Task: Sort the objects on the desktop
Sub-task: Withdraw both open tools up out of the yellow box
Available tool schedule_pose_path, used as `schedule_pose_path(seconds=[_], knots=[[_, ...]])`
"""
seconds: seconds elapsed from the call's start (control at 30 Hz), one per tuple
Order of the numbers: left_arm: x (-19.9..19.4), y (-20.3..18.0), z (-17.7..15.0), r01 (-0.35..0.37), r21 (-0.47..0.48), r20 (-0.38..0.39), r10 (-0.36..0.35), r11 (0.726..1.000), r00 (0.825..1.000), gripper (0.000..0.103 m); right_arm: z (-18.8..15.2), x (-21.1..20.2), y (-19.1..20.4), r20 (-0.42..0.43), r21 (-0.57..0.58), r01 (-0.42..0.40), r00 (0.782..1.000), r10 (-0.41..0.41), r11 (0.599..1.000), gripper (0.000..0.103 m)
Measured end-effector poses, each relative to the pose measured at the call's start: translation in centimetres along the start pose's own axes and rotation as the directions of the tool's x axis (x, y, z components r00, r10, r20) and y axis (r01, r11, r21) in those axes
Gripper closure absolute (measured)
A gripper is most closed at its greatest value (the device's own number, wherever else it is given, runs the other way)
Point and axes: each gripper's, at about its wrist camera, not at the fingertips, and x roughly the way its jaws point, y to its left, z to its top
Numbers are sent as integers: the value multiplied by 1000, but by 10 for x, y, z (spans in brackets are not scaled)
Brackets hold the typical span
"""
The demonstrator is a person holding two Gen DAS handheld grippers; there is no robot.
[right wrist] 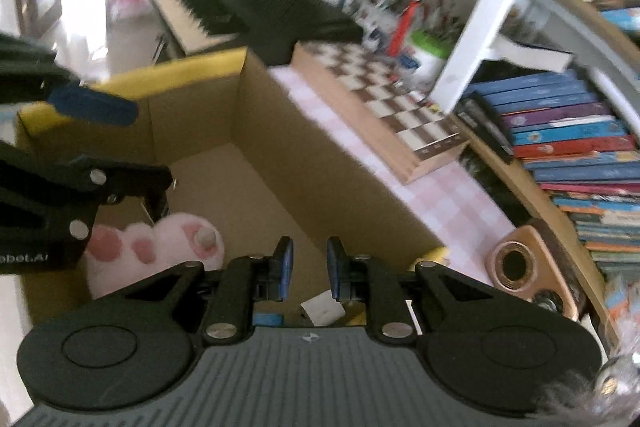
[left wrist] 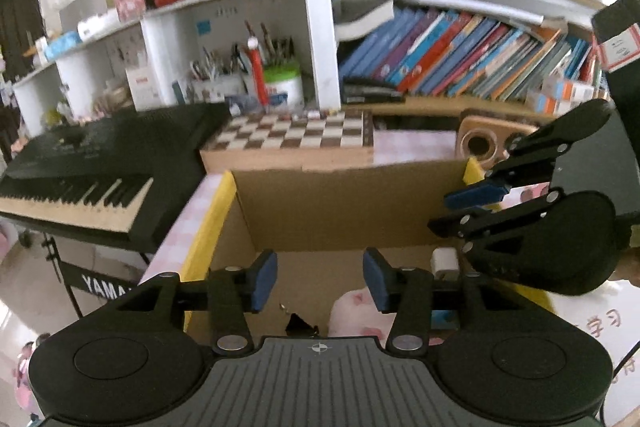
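Both the left hand-held gripper (left wrist: 320, 277) and right hand-held gripper (right wrist: 310, 269) hover empty, jaws parted, over the cardboard box (left wrist: 344, 203). Below them lie a pink plush paw (right wrist: 160, 243), toes pointing away, and a white charger (left wrist: 444, 261). A chessboard (left wrist: 292, 129) sits beyond.

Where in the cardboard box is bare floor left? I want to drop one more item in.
The cardboard box floor is bare along its far wall, beyond the pink plush paw. The near end is crowded: the paw, a white tag and both grippers.
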Motion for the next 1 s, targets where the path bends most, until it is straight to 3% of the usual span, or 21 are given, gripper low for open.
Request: schedule_pose_path(seconds=[0.17,0.2,0.47,0.73,1.0], knots=[[-29,3,-1,-11,-31,63,13,999,998,53,-7,-37,-5,84,120,48,995,-59,992,87],[-36,4,-1,-14,-40,80,18,999,997,49,-10,-45,-5,98,143,57,993,-72,988,87],[-81,6,-14,-4,-55,161,13,998,987,41,-42,-107,10,174,248,146,966,-192,958,87],[-121,2,-42,8,-63,180,4,998,984,30,-81,-154,37,171,383,184,949,-265,905,87],[-150,1,-78,4,-88,160,11,996,987,29,-122,-179,81,134,481,209,942,-307,852,87]])
